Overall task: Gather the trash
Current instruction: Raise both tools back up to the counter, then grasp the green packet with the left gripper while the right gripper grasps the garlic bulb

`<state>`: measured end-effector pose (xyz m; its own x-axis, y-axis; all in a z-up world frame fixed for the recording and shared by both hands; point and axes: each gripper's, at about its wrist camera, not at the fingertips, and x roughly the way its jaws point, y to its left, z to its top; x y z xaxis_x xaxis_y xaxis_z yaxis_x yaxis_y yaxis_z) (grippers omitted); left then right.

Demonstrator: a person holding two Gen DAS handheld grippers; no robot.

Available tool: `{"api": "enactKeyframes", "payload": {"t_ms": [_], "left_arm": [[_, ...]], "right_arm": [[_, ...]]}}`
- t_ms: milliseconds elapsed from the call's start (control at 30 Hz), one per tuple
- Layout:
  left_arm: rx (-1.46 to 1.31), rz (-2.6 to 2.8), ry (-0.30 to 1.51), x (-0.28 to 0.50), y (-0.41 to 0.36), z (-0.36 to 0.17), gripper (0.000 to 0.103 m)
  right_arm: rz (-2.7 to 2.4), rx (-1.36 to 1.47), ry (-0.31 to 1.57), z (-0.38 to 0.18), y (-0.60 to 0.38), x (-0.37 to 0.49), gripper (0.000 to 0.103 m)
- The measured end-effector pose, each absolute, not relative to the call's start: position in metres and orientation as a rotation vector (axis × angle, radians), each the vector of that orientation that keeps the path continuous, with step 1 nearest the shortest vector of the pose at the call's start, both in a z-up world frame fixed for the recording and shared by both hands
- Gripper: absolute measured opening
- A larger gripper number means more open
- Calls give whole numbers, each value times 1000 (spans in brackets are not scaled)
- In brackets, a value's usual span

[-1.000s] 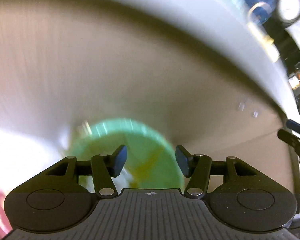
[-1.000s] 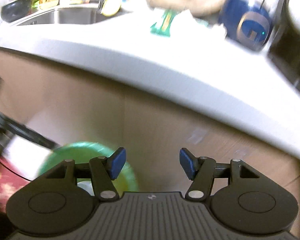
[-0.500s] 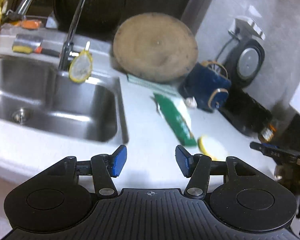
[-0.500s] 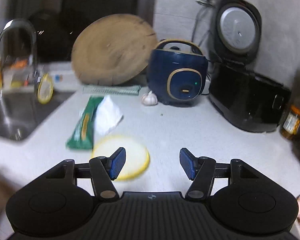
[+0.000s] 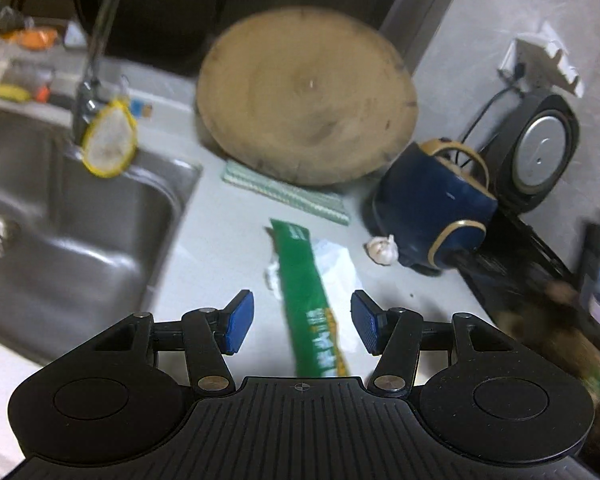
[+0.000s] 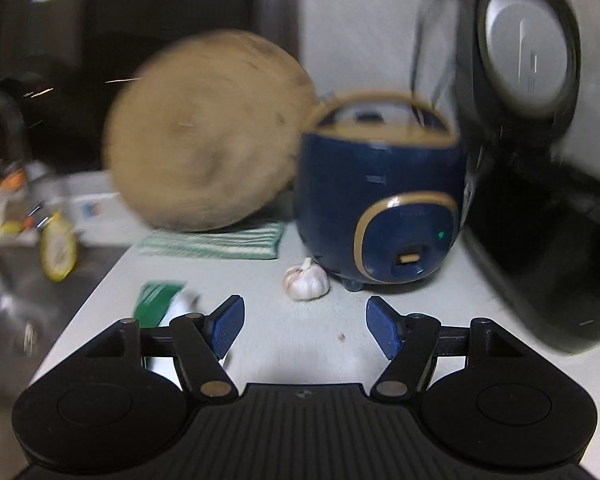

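The green wrapper (image 5: 306, 296) lies flat on the counter between the spread, empty fingers of the left gripper (image 5: 302, 326). It looks light, thin and slippery, so pinch its middle. The right gripper (image 6: 304, 326) is opening, with nothing between its 2 fingers.

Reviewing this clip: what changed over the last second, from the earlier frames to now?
Both claws rose from the green bin by the cabinet front to above the countertop. The left claw now frames the green wrapper; the right claw, empty and opening, faces the garlic bulb. Neither took hold of anything. Wrapper, tissue and blue cooker stayed put.
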<state>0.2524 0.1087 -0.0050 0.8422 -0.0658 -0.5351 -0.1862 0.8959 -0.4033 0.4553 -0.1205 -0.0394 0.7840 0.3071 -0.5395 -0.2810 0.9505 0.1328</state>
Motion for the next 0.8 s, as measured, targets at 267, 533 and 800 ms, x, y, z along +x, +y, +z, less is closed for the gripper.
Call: {"api": "enactKeyframes", "payload": {"t_ms": [267, 533, 800], "left_arm": [[-457, 160, 639, 265, 104, -21, 59], [-465, 172, 675, 285, 104, -30, 59], [-317, 106, 743, 343, 75, -41, 59]], "right_arm": [[207, 119, 787, -97, -66, 561, 68], [306, 117, 817, -108, -71, 570, 49], [554, 96, 791, -90, -127, 493, 35]]}}
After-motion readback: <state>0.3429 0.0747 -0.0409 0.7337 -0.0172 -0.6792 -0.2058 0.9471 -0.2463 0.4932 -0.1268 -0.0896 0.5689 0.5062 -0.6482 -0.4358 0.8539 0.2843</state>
